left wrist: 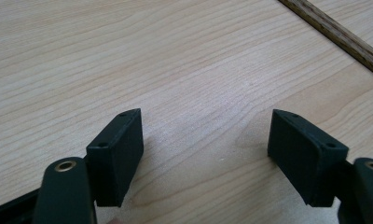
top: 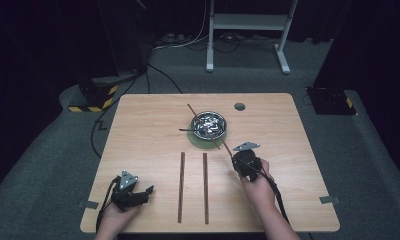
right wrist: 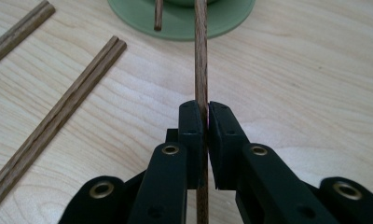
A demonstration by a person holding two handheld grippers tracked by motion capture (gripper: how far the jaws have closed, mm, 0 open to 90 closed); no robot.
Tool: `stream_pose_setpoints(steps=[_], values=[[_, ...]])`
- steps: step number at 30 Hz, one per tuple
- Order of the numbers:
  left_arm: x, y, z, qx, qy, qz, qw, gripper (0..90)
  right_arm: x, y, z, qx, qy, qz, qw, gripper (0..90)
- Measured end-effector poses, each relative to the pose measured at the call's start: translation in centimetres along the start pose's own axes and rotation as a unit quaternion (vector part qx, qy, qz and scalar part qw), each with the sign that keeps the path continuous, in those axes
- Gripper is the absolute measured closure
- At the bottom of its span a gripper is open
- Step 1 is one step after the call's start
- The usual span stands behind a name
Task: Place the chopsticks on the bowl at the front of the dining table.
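Black tool jaws, brass rivets, grey plate, trailing black cable

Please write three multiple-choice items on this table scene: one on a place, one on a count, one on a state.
1. Where is the metal bowl?
A. on a green plate
B. at the table's near edge
C. on the floor

2. How many wooden sticks lie side by side near the person?
A. two
B. five
C. none

3. What are the right gripper fingers doing?
A. standing wide apart
B. clamping a wooden stick
C. holding the bowl

Key: 1 A, the green plate rims the bowl; 2 A, the two wooden sticks are parallel; 3 B, the right gripper view shows the held stick pinched.
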State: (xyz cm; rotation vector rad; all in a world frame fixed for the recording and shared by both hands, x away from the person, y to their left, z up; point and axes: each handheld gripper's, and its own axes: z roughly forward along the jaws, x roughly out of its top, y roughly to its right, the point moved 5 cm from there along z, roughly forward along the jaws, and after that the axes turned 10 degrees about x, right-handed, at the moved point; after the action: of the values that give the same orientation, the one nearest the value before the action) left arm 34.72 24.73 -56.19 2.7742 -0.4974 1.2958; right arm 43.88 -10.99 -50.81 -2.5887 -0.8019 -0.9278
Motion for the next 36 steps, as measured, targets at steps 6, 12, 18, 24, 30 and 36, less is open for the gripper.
stream_pose_setpoints(steps=[6, 12, 18, 24, 30, 36], values=[[0.0, 0.0, 0.0, 0.000, 0.000, 0.000, 1.0000, 26.8, 1.3, 0.0, -0.5, -0.010, 0.014, -0.014, 0.9997, 84.3], [0.0, 0.0, 0.0, -0.001, 0.000, 0.000, 1.0000, 26.8, 3.0, 0.4, -0.6, -0.017, 0.023, -0.021, 0.9994, 84.3], [0.0, 0.0, 0.0, -0.001, 0.000, -0.001, 1.0000, 26.8, 5.0, 0.4, -0.6, -0.024, 0.032, -0.035, 0.9986, 84.3], [0.0, 0.0, 0.0, -0.002, 0.001, -0.003, 1.0000, 26.8, 7.2, 0.4, -0.2, -0.034, 0.033, -0.050, 0.9976, 84.3], [0.0, 0.0, 0.0, -0.002, 0.000, -0.004, 1.0000, 26.8, 8.8, 0.4, 0.7, -0.025, 0.035, -0.039, 0.9983, 84.3], [0.0, -0.1, 0.0, -0.002, -0.002, 0.001, 1.0000, 26.8, 9.8, 0.5, 1.8, -0.017, 0.035, -0.037, 0.9986, 84.3]])
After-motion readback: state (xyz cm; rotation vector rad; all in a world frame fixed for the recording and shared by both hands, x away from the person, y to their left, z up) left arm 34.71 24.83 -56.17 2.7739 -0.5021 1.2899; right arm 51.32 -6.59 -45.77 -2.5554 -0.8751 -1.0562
